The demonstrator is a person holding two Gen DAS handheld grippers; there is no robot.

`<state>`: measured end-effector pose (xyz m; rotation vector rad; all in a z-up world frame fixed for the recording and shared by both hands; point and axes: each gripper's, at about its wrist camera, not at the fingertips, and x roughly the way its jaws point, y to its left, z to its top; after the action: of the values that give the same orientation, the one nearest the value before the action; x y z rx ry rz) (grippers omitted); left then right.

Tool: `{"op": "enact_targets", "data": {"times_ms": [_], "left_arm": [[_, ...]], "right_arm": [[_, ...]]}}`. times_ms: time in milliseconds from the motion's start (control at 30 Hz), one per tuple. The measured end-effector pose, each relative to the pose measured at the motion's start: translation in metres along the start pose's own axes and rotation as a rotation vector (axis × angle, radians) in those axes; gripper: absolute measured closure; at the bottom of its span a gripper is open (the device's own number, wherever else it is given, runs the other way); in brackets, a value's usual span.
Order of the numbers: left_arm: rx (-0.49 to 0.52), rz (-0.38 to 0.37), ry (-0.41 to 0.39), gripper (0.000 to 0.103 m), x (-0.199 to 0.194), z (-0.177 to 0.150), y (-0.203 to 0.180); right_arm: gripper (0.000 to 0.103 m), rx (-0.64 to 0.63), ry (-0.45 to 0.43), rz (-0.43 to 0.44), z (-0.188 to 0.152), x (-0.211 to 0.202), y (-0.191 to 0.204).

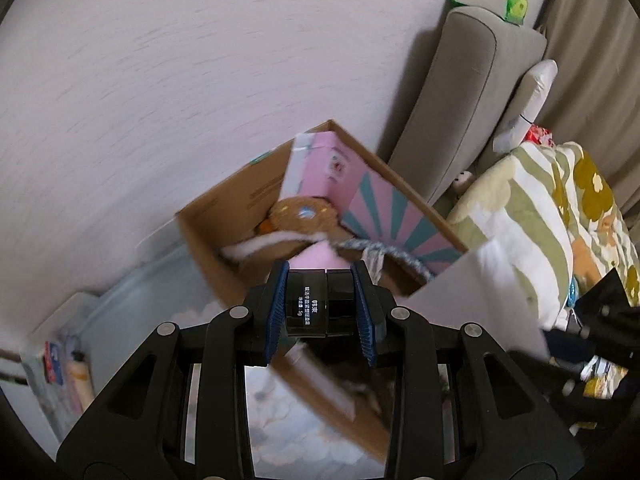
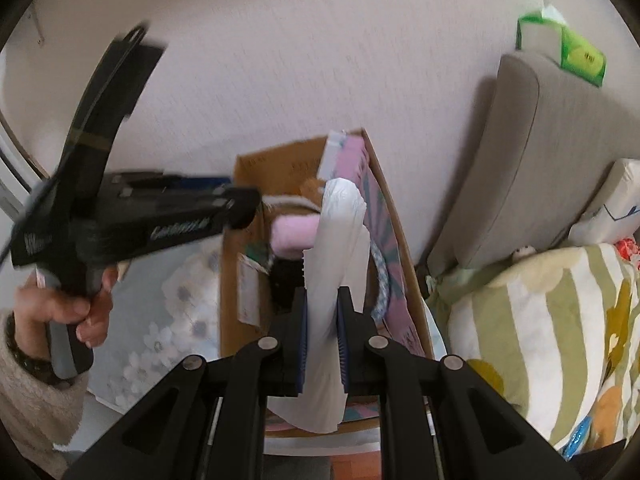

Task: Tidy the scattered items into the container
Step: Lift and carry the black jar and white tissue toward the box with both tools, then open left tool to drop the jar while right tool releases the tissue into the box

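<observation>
Hiding box (image 2: 248, 184) contents: white packet (image 2: 332, 264)

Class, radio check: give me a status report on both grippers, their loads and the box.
Left gripper shut on small black box. Right gripper shut on white plastic pouch. Open cardboard box ahead, already part full. Nothing blocking.

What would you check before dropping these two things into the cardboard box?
1. Left gripper clamped on the small black box: ok.
2. Right gripper clamped on the white plastic packet: ok.
3. Cardboard box open at the top: ok.
4. Room left inside beside the pink carton and brown plush toy: cannot tell.
5. Both items directly above the opening: cannot tell, the pictures are blurred.
</observation>
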<state>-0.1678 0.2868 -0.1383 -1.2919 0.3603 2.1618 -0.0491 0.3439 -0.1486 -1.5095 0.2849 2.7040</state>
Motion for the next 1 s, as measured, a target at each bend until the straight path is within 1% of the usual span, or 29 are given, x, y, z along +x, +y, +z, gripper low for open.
{"op": "enact_targets", "data": {"times_ms": [200, 367, 600, 633, 667, 700, 733, 767, 800, 833, 933, 1000], "left_arm": [[0.025, 0.038, 0.016, 0.074, 0.027, 0.013, -0.016], [0.009, 0.056, 0.053, 0.074, 0.048, 0.016, -0.011], [-0.002, 0.07, 0.068, 0.074, 0.057, 0.018, -0.004], [0.0, 0.074, 0.071, 0.07, 0.057, 0.018, -0.005], [-0.003, 0.082, 0.074, 0.062, 0.056, 0.019, -0.005], [-0.005, 0.084, 0.074, 0.034, 0.055, 0.019, -0.006], [-0.007, 0.089, 0.066, 0.009, 0.051, 0.02, -0.006], [-0.007, 0.092, 0.043, 0.004, 0.045, 0.021, -0.007], [-0.005, 0.089, 0.023, 0.004, 0.04, 0.021, -0.007], [0.006, 0.077, -0.007, 0.004, 0.03, 0.023, -0.009], [0.032, 0.098, -0.035, 0.004, 0.014, 0.027, -0.011], [0.042, 0.113, -0.067, 0.004, -0.002, 0.026, -0.009]], "right_arm": [[0.091, -0.023, 0.032, 0.008, -0.006, 0.017, -0.011], [0.091, -0.04, 0.058, 0.032, -0.004, 0.03, -0.013], [0.091, -0.073, 0.08, 0.06, -0.002, 0.041, -0.011], [0.09, -0.08, 0.088, 0.063, -0.002, 0.043, -0.01], [0.09, -0.088, 0.094, 0.066, -0.002, 0.044, -0.009], [0.087, -0.094, 0.09, 0.071, -0.002, 0.044, -0.008], [0.077, -0.095, 0.085, 0.075, -0.003, 0.043, -0.008], [0.069, -0.094, 0.089, 0.078, -0.003, 0.042, -0.007], [0.05, -0.094, 0.088, 0.074, -0.003, 0.041, -0.007], [0.042, -0.095, 0.08, 0.068, -0.003, 0.039, -0.006], [0.041, -0.093, 0.064, 0.067, -0.005, 0.031, -0.004], [0.041, -0.078, 0.036, 0.055, -0.006, 0.023, -0.004]]}}
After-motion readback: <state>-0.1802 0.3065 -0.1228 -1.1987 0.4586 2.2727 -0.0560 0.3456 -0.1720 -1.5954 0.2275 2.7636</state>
